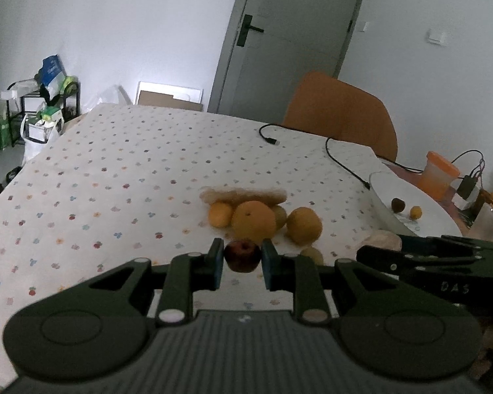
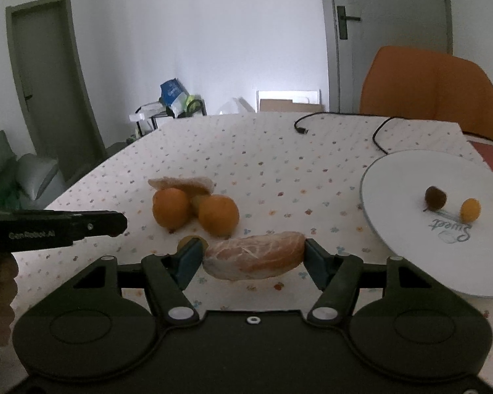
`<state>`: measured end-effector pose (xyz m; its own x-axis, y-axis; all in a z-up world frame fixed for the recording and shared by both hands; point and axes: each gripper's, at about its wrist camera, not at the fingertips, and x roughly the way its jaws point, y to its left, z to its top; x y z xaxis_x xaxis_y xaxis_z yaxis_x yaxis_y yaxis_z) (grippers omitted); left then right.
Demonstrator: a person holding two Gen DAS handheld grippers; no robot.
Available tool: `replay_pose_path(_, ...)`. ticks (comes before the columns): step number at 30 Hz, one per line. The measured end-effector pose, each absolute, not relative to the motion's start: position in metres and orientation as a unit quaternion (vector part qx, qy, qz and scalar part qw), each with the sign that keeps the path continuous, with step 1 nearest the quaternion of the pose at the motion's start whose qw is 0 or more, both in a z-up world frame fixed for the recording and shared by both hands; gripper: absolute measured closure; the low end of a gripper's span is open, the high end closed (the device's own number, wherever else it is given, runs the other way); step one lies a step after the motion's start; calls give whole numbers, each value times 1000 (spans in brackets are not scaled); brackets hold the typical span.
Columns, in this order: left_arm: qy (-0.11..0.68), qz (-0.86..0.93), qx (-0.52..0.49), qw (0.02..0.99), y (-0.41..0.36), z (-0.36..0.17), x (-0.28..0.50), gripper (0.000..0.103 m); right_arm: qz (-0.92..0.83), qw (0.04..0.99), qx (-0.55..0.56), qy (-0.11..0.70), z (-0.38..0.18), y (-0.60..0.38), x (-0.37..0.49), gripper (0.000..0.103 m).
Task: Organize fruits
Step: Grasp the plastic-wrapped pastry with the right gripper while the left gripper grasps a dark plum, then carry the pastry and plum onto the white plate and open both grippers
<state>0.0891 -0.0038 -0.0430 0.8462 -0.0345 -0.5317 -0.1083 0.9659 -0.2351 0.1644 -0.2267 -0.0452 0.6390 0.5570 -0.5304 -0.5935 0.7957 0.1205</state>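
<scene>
Fruit sorting looks barely begun: only two small fruits lie on the white plate (image 2: 394, 177) at right. Left gripper (image 1: 241, 261) clamps a dark red apple (image 1: 242, 256); right gripper (image 2: 253, 257) grips a wrapped peeled citrus (image 2: 253, 257). Oranges (image 2: 218, 215) wait mid-table.

The white plate (image 2: 407, 177) has "Sweet" on it in blue cursive; the left gripper's side (image 2: 49, 226) reads "GenRobot.AI" in the right wrist view; the right gripper's side (image 1: 443, 262) has "DAS", pretty faint tbh
</scene>
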Motion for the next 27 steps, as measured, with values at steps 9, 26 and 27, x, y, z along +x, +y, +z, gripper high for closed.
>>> replay_pose_path(9, 273, 8, -111, 956, -22, -34, 92, 81, 321, 910, -19, 260, -32, -247, 159, 39)
replay_pose_path(26, 272, -36, -71, 959, -72, -23, 112, 81, 266, 933, 17, 243, -30, -307, 165, 39)
replay_pose_path(27, 272, -39, -69, 959, -75, -23, 113, 81, 263, 934, 19, 243, -31, -310, 166, 39)
